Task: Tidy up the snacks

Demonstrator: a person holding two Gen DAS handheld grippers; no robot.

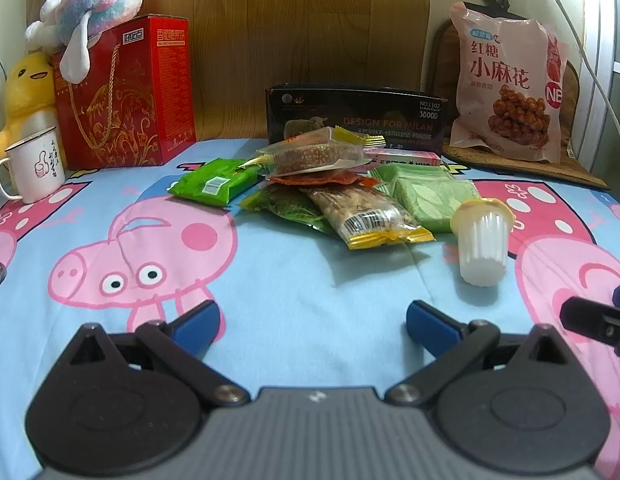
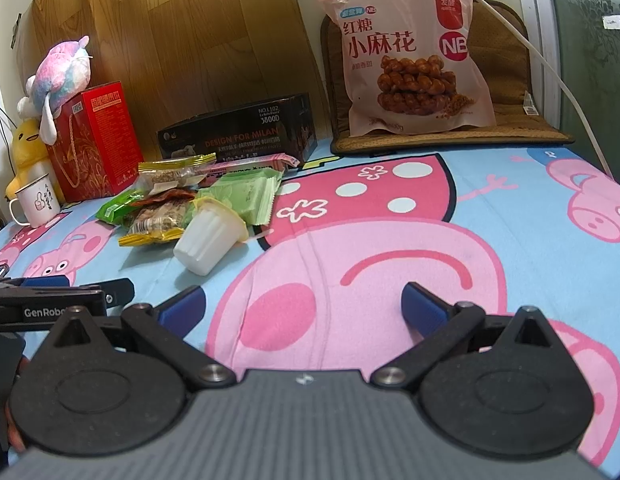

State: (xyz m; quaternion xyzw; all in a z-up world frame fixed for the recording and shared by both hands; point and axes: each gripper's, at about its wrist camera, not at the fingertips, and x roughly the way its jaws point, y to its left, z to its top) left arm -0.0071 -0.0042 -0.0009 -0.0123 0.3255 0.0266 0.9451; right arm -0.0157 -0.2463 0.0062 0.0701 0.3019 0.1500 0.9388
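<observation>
Both claws hover spread and empty, left gripper [image 1: 313, 322] and right gripper [image 2: 302, 306], low over the cartoon sheet [image 1: 286, 288], likely lining up; the snack pile [image 1: 329, 184] and tipped jelly cup [image 1: 482, 242] lie just ahead, unsorted

The left claw [image 1: 313, 320] is spread wide, its two blue-padded fingers [image 1: 200, 322] far apart with nothing between them, held low and pointing forward. The right claw [image 2: 304, 307] stands just as wide, blue pads [image 2: 423, 306] apart and empty, also low and level. The two sit side by side: each wrist view catches the other claw's black finger at its edge, the left one's body lettered "GenRobo".
</observation>
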